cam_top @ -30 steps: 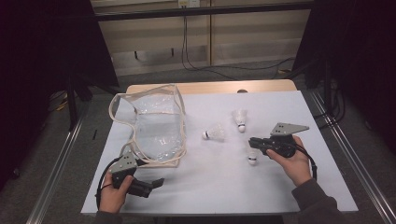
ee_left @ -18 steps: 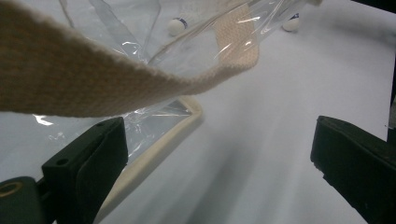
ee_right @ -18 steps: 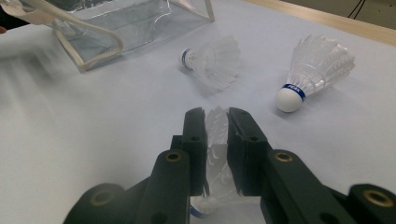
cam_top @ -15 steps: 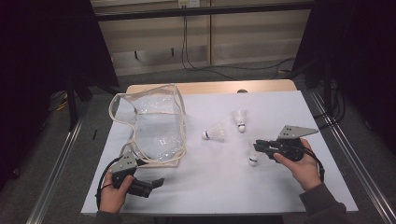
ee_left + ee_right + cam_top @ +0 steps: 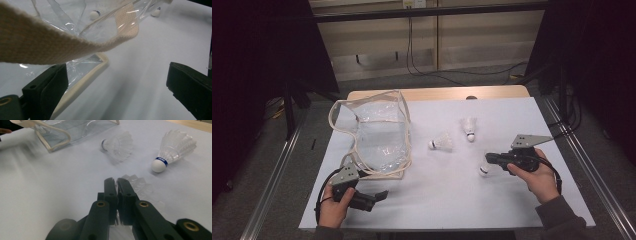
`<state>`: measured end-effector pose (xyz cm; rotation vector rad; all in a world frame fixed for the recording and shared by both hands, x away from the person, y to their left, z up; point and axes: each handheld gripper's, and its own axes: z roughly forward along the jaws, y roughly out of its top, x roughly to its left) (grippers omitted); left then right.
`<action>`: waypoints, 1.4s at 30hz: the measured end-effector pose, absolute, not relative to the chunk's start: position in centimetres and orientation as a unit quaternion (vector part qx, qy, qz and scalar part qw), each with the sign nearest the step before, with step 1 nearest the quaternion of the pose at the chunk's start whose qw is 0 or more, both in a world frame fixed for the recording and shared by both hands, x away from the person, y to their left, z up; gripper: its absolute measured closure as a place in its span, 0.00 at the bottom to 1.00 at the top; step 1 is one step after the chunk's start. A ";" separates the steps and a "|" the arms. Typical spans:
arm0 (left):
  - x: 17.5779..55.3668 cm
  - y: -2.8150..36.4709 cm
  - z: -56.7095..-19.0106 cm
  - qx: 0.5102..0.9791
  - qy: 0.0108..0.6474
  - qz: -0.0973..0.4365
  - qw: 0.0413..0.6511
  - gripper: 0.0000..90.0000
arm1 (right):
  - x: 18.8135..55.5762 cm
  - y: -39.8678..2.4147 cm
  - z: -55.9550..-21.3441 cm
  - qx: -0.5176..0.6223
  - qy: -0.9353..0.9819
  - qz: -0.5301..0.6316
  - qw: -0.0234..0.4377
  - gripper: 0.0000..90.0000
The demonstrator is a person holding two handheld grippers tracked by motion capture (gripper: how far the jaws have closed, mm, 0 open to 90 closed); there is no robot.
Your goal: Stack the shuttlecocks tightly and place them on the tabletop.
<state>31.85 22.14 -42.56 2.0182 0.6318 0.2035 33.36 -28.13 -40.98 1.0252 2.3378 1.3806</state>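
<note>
My right gripper (image 5: pixel 489 160) (image 5: pixel 116 182) is shut on the feathers of a white shuttlecock (image 5: pixel 483 171) (image 5: pixel 136 183), low over the white table cover at the right. Two more shuttlecocks lie loose beyond it, one on its side (image 5: pixel 442 142) (image 5: pixel 119 145) and one with a blue-banded cork (image 5: pixel 468 127) (image 5: pixel 172 148). A clear plastic bag (image 5: pixel 379 135) (image 5: pixel 72 128) with beige webbing trim stands at the left. My left gripper (image 5: pixel 379 196) (image 5: pixel 117 82) is open at the bag's near corner. A beige strap (image 5: pixel 50 42) hangs just above its jaws.
The white cover (image 5: pixel 437 195) spans most of the wooden table (image 5: pixel 437 93). Metal rails (image 5: pixel 277 170) run along both sides on the floor, and dark curtains stand behind. Cables trail along the floor at the back.
My right hand has shifted slightly and its top plate has tilted, with the shuttlecock still in the jaws. The left gripper has not moved.
</note>
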 end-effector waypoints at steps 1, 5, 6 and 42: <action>31.9 22.1 -42.6 0.830 0.259 0.083 0.487 0.04 | 33.4 -28.0 -40.9 0.350 0.798 0.475 0.122 0.96; 31.9 22.1 -42.6 0.830 0.258 0.086 0.487 0.04 | 33.9 -27.6 -40.5 0.356 0.785 0.490 0.130 0.97; 31.9 22.1 -42.6 0.831 0.258 0.086 0.486 0.04 | 34.1 -27.5 -40.5 0.357 0.784 0.490 0.135 0.97; 31.8 22.0 -42.7 0.828 0.260 0.080 0.491 0.04 | 34.7 -27.7 -42.5 0.395 0.762 0.495 0.139 0.93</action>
